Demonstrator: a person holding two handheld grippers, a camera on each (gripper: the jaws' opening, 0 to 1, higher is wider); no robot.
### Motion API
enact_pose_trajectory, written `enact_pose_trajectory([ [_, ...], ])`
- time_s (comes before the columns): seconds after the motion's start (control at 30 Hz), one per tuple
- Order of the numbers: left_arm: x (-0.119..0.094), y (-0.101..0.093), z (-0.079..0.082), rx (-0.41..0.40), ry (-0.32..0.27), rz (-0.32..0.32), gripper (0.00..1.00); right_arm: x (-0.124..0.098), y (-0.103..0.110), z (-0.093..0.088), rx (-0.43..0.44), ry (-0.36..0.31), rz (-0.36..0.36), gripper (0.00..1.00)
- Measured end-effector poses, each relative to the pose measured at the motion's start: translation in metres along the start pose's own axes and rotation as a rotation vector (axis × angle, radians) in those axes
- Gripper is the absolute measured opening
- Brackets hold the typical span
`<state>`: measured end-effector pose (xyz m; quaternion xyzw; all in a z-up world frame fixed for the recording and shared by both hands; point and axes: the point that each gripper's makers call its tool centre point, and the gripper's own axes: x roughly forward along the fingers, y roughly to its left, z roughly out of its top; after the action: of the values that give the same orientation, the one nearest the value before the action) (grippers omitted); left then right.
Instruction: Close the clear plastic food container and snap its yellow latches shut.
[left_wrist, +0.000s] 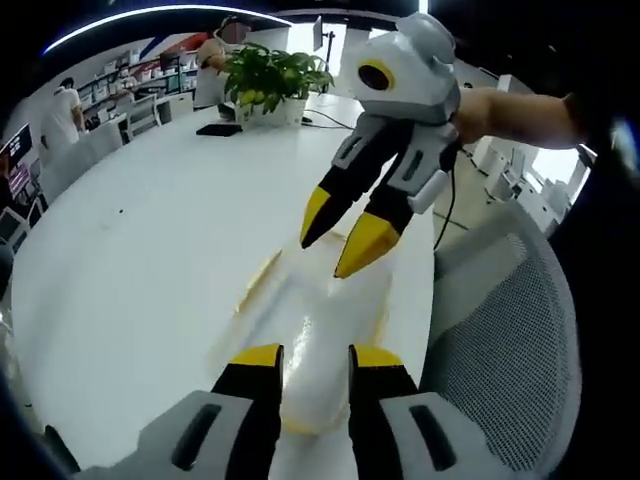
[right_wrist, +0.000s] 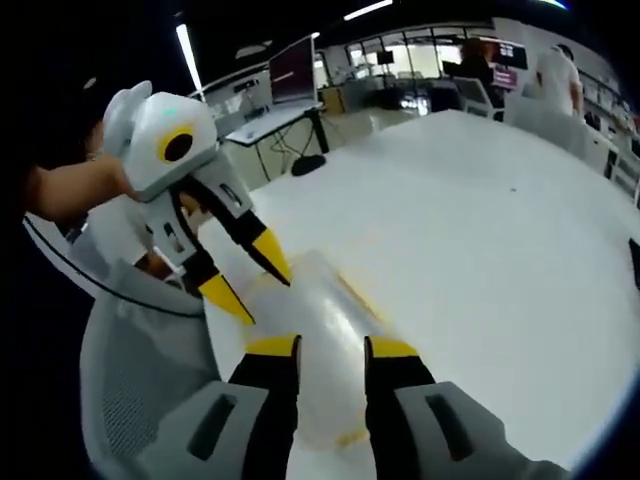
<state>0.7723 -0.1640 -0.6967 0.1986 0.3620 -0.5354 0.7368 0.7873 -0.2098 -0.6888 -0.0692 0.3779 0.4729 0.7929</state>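
On the white counter (left_wrist: 130, 290) lies the clear food container (left_wrist: 310, 340); the left hand-held gripper (left_wrist: 312, 357) and right hand-held gripper (right_wrist: 332, 347) hover above it, jaws parted.

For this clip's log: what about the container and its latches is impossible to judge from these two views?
- Lid seating: the clear container is washed out against the white table in the left gripper view.
- Latch state: the yellow latches are motion-blurred in the right gripper view, partly behind the right gripper.
- Near end: hidden behind the left gripper.
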Motion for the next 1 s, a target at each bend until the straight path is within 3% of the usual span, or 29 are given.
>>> enact_pose_trajectory([
  [0.3,0.007,-0.005,0.005,0.056,0.008,-0.038,0.16,0.012,0.000,0.004,-0.076,0.027,0.036,0.21],
  [0.6,0.014,-0.009,0.005,0.085,0.020,-0.056,0.15,0.022,-0.002,0.007,-0.096,0.039,0.037,0.21],
  [1.0,0.016,-0.020,0.004,0.125,0.029,-0.080,0.17,0.028,-0.012,0.011,-0.162,0.068,0.046,0.29],
])
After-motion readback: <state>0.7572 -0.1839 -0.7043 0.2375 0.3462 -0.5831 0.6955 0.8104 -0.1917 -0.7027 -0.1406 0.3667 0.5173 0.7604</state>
